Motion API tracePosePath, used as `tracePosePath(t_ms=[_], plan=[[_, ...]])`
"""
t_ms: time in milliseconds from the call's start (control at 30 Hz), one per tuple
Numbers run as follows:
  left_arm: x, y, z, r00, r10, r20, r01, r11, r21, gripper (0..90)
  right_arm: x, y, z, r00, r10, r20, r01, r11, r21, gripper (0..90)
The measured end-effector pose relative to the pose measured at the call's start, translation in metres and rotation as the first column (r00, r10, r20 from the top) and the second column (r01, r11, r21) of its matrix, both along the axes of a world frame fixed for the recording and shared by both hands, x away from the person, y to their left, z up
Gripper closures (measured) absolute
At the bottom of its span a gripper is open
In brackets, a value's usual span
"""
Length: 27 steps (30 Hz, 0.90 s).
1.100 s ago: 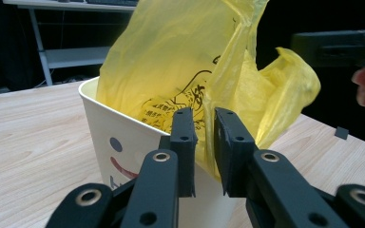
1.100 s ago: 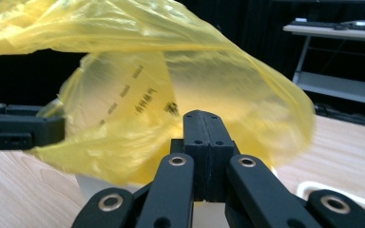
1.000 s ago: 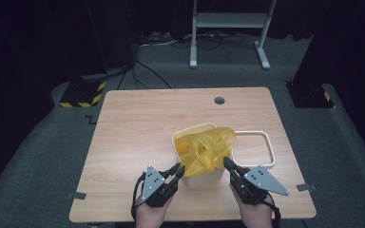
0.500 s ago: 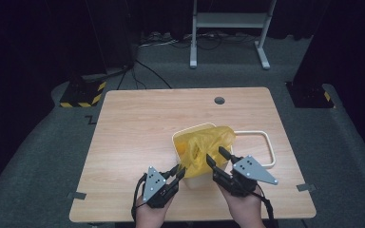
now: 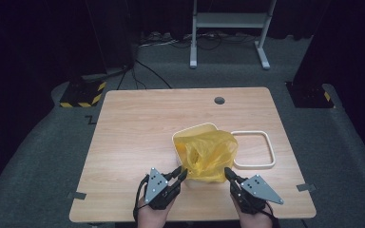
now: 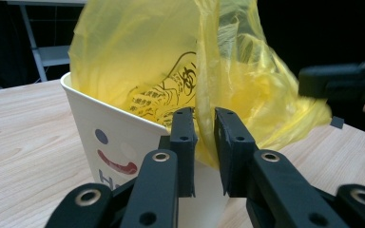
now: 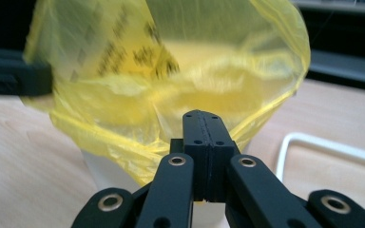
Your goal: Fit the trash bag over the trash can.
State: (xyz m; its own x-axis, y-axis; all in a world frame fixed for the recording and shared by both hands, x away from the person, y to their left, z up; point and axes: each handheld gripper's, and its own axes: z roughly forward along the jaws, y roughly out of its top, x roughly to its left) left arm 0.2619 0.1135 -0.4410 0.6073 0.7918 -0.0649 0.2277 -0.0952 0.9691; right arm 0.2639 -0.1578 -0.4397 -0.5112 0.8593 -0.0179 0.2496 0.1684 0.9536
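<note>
Lining the white paper bucket (image 5: 192, 137) near the table's (image 5: 138, 133) front edge: left tool (image 6: 204, 124) pinches the thin yellow plastic bag (image 5: 209, 154), right tool (image 7: 203, 124) is pressed together — next, it likely needs a regrip on the bag's rim.

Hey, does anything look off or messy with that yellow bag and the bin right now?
Yes. The yellow bag isn't seated in the white bin: it bunches up crumpled above the rim and spills over the near and right sides instead of lining it. The bin's loose rim frame lies flat on the table to its right.
</note>
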Motion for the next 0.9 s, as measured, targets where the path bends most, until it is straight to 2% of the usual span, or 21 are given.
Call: tracePosePath(t_ms=[167,267,367,500,600,700,767,900], plan=[[-0.002,0.000,-0.004,0.9999,-0.006,-0.010,0.006,0.9998,0.017,87.7,0.005,0.002,-0.024,0.9978,-0.006,-0.066,0.005,1.000,-0.022,90.0],[-0.002,0.000,-0.008,0.9997,-0.004,-0.024,0.005,0.9998,0.019,89.5,0.013,0.005,-0.034,0.9955,-0.006,-0.095,0.002,0.999,-0.038,89.9],[-0.001,0.003,-0.013,0.9992,0.004,-0.040,-0.002,0.9996,0.028,89.7,0.018,0.008,-0.039,0.9928,-0.004,-0.119,-0.001,0.999,-0.045,89.7],[0.002,0.006,-0.021,0.9972,0.008,-0.074,-0.006,0.9996,0.026,89.7,0.020,0.008,-0.039,0.9926,-0.002,-0.121,-0.004,0.999,-0.048,89.5],[0.003,0.006,-0.022,0.9970,0.019,-0.075,-0.017,0.9994,0.029,89.6,0.020,0.005,-0.037,0.9933,-0.005,-0.116,-0.001,0.999,-0.046,88.3],[0.003,0.006,-0.021,0.9975,0.029,-0.064,-0.028,0.9992,0.029,86.9,0.016,0.000,-0.031,0.9944,0.006,-0.105,-0.007,1.000,-0.008,80.5],[0.002,0.006,-0.020,0.9976,0.035,-0.059,-0.033,0.9990,0.031,85.3,0.010,-0.003,-0.023,0.9977,0.010,-0.067,-0.009,1.000,0.013,76.0],[0.000,0.005,-0.019,0.9981,0.040,-0.047,-0.038,0.9982,0.046,83.3,0.000,-0.009,-0.004,0.9999,0.003,0.016,-0.004,0.999,0.044,74.9]])
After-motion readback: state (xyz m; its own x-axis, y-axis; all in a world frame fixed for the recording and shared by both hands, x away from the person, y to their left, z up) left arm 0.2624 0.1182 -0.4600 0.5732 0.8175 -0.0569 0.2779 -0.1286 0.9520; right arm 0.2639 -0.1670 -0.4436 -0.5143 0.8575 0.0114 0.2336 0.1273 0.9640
